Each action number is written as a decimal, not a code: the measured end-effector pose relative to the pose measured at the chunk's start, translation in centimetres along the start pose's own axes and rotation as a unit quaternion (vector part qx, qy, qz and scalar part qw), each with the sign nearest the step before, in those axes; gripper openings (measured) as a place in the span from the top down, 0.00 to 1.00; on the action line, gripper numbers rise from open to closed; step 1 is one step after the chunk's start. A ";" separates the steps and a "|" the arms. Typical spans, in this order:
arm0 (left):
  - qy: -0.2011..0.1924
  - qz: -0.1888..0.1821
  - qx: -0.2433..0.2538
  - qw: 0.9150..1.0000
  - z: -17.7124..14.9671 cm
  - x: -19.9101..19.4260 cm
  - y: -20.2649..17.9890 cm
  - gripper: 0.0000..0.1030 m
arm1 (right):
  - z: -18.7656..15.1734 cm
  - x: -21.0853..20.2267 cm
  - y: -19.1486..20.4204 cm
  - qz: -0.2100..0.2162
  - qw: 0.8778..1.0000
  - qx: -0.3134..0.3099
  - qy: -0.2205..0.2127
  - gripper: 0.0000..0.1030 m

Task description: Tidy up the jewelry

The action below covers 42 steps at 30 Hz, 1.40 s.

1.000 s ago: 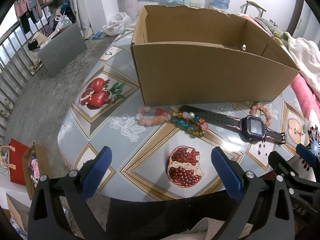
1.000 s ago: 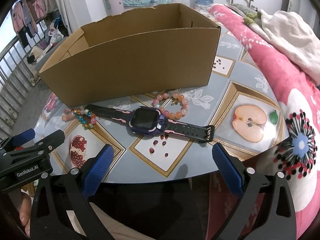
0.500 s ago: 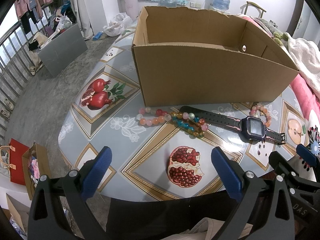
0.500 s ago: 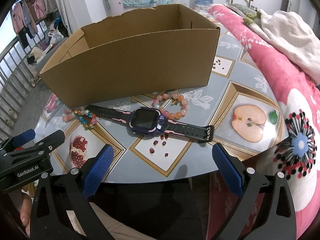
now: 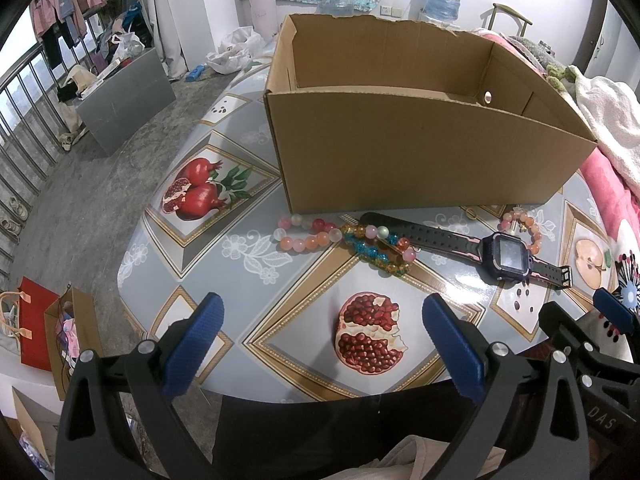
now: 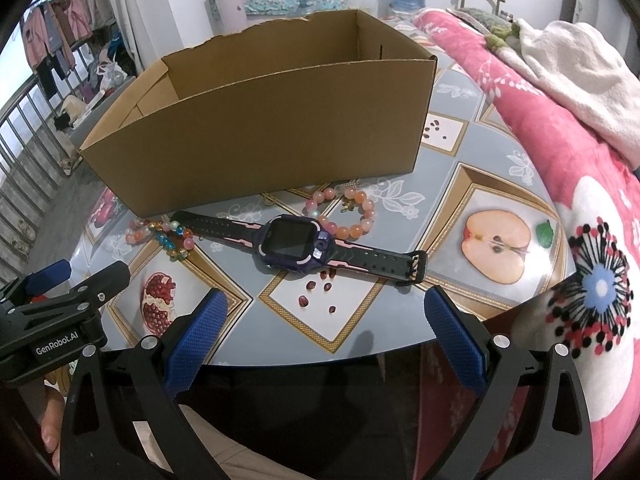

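Both tongs spread wide and empty, parked at the near edge of the surface (image 5: pixel 152 280), a round top under a glossy grey fruit-print cloth; nothing picked up yet, so probably sizing up the first grab. Left tongs (image 5: pixel 320 344) over the printed pomegranate half, right tongs (image 6: pixel 324 332) short of the dark purple smartwatch with black-and-pink strap (image 6: pixel 294 242). Open brown cardboard box (image 5: pixel 420 148) at the far side, likely the drop-off, with all the jewelry strung along the foot of its near wall: pink-and-orange bead bracelet (image 5: pixel 306 236) furthest left, blue-and-amber small-bead bracelet (image 5: pixel 374 250) beside it and lying across the strap end, peach-pink bead bracelet (image 6: pixel 344 216) behind the watch face. Watch flat, strap laid out straight, so easy to pinch at the body. Left view only: box interior, seemingly bare, small round hole in the right wall, both left bracelets in the clear. Right view only: peach bracelet as a full ring tucked against the watch, strap buckle (image 6: pixel 418 266), pink flowered blanket (image 6: pixel 592 184) hard against the right rim, left gripper body, a fingertip at bottom left.
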<state>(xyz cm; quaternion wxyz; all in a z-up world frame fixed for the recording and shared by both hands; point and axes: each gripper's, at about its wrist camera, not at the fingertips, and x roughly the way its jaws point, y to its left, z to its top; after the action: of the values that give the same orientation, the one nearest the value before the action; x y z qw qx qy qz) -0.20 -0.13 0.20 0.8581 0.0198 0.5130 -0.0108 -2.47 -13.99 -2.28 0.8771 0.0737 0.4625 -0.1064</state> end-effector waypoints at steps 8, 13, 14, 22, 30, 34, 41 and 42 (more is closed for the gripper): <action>0.000 0.000 0.000 1.000 -0.1 0.0 0.0 0.05 | 0.0 0.0 -0.1 0.000 1.000 0.000 0.000 0.08; -0.001 0.000 0.000 1.000 -0.1 0.0 0.0 0.05 | 0.1 -0.1 -0.1 0.000 1.000 -0.001 -0.001 0.08; -0.001 0.000 0.000 1.000 -0.1 0.0 0.0 0.05 | 0.1 -0.1 0.0 0.000 1.000 -0.001 -0.001 0.08; -0.001 0.000 0.000 1.000 -0.2 -0.1 0.0 0.05 | 0.2 -0.1 -0.1 0.000 1.000 -0.001 -0.001 0.08; 0.001 -0.003 -0.002 1.000 -0.2 -0.1 0.1 0.05 | 0.4 0.0 -0.4 0.000 1.000 0.002 0.000 0.08; 0.010 -0.017 -0.009 1.000 0.4 0.2 0.7 0.05 | 0.5 0.3 -0.6 0.004 1.000 0.010 0.002 0.08; -0.002 -0.044 -0.012 0.999 0.8 1.0 2.0 0.05 | 0.9 0.4 -1.2 0.021 0.999 0.027 -0.014 0.08; -0.010 -0.045 -0.011 0.999 0.9 1.0 2.3 0.05 | 1.0 0.3 -1.2 0.025 0.999 0.026 -0.017 0.08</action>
<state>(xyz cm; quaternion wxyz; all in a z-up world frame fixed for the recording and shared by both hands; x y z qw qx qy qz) 1.18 2.08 -0.21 0.8617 -0.0131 0.5052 -0.0442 -1.78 -15.40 -2.02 0.8853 0.1063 0.4421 -0.0977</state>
